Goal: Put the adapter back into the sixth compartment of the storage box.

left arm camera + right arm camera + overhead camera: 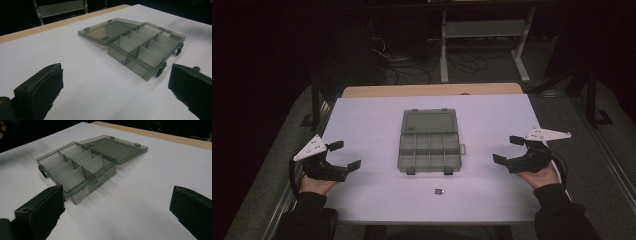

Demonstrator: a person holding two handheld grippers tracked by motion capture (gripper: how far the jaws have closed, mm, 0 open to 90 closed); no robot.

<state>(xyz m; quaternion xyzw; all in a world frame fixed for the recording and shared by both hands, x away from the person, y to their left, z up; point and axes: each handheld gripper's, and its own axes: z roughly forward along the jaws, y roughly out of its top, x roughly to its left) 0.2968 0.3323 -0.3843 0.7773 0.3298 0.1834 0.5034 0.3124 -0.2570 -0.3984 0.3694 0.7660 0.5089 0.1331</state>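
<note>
A smoky grey plastic compartment box (430,150) lies open in the middle of the white table (372,115), its lid (429,121) folded flat toward the far side. Its compartments look empty. A small dark part (439,191) lies on the table just in front of the box. My left gripper (343,155) hovers open at the table's left edge, well apart from the box (147,50). At the right edge my right gripper (508,149) is open too, with the box (75,170) ahead of its jaws. Nothing sits between either pair of jaws.
A strip of wooden tabletop (432,90) shows beyond the white sheet. A white metal frame (484,35) and loose cables (412,65) stand on the dark floor behind. The person's dark sleeves (559,215) come in at the near corners.
</note>
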